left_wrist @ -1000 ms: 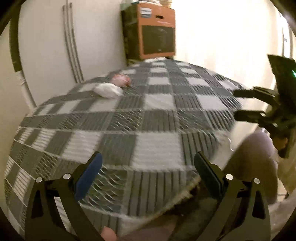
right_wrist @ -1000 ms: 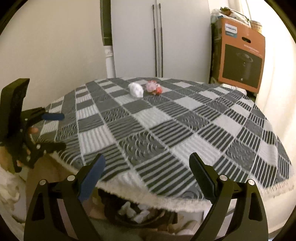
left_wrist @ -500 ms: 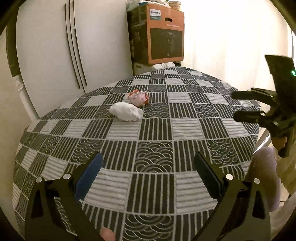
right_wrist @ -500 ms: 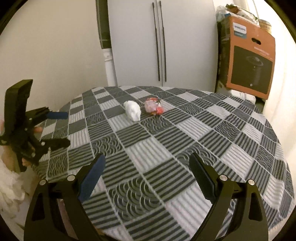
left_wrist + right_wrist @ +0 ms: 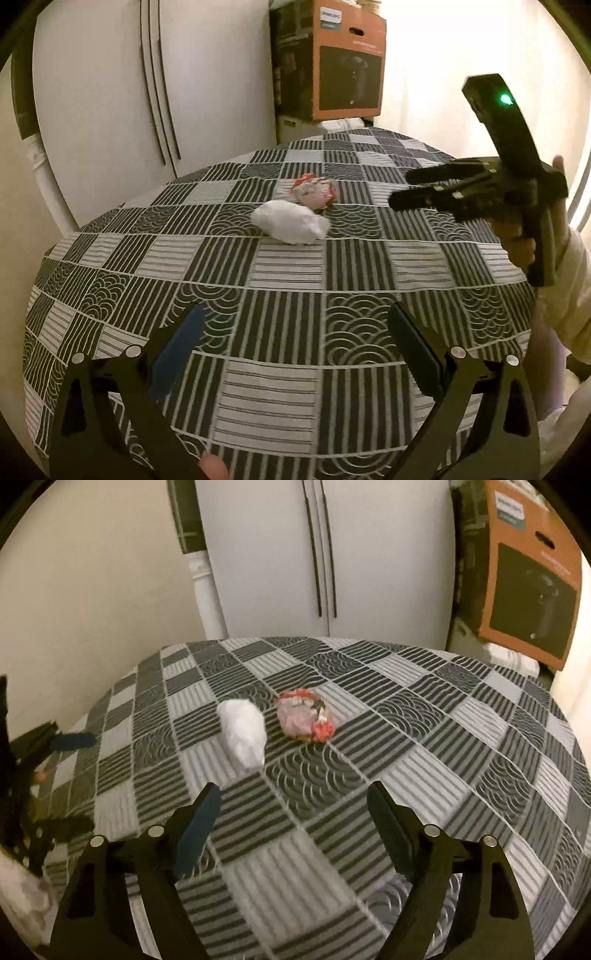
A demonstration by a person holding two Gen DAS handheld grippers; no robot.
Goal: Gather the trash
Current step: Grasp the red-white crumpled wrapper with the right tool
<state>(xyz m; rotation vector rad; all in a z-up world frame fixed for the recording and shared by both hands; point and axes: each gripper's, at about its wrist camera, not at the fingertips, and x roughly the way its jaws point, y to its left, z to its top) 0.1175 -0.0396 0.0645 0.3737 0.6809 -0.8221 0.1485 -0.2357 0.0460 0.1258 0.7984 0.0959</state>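
A crumpled white paper ball (image 5: 290, 221) (image 5: 243, 733) and a pink-and-red crumpled wrapper (image 5: 314, 191) (image 5: 304, 720) lie side by side on a round table with a black-and-grey checked cloth (image 5: 288, 295) (image 5: 406, 720). My left gripper (image 5: 295, 325) hovers open over the near part of the cloth, well short of both pieces. My right gripper (image 5: 293, 805) is just short of the white ball, its jaws closing with nothing between them. It also shows from the side in the left wrist view as the right gripper (image 5: 402, 192), held over the cloth to the right of the wrapper.
A white fridge (image 5: 314, 554) stands behind the table, with an orange-and-black cardboard box (image 5: 528, 576) (image 5: 343, 62) to its right. A white pipe (image 5: 207, 590) runs up the wall. A person's hand and pale sleeve (image 5: 561, 273) hold the right gripper.
Both grippers have moved forward over the table toward the two pieces of trash, the right one farther. The right jaws have narrowed a little. The trash has not moved.
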